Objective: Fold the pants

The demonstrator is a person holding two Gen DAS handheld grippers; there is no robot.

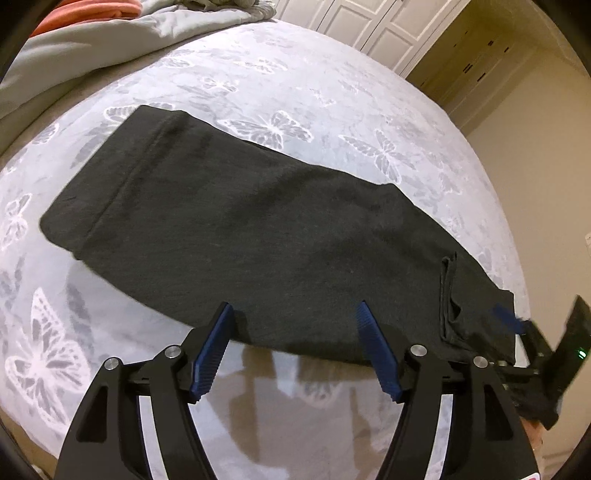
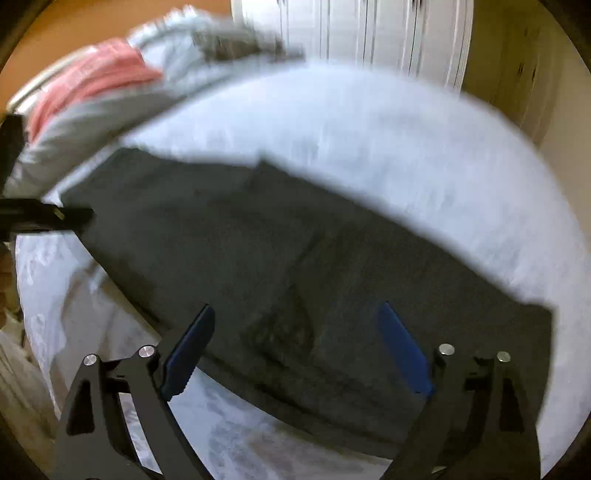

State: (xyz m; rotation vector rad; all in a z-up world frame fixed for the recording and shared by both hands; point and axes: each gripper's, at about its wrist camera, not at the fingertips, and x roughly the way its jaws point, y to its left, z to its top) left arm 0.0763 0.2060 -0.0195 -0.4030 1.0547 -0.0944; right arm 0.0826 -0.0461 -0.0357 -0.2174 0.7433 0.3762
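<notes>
1. Black knit pants [image 1: 240, 221] are lying flat across the bed [image 1: 332, 92], folded lengthwise into one long strip, with the broad waistband end toward the bedding pile and the narrower leg end trailing toward the wall; that layout probably readies them for a crosswise fold.
2. White sheet printed with grey butterflies is covering the bed beneath the pants, giving a soft, level surface.
3. Grey bedding [image 1: 92, 40] and something orange-pink [image 1: 85, 11] are sitting bunched beyond the waistband end, well apart from the pants.
4. White panelled doors [image 1: 376, 26] and a beige wall [image 1: 535, 166] are standing past the far side of the pants.
5. Left gripper [image 1: 295, 317] is hovering at the near edge of the pants with its blue pads [image 1: 212, 350] spread wide, holding nothing; it seems poised over the middle of the strip.
6. Right gripper [image 2: 297, 321] is likewise gaping apart over the near edge of the pants, nearer the leg end, gripping no cloth. Its view is blurring heavily, so fine detail cannot be told.
7. A small raised ridge of cloth [image 1: 448, 295] is standing up near the leg end of the pants, a wrinkle that might need smoothing.
</notes>
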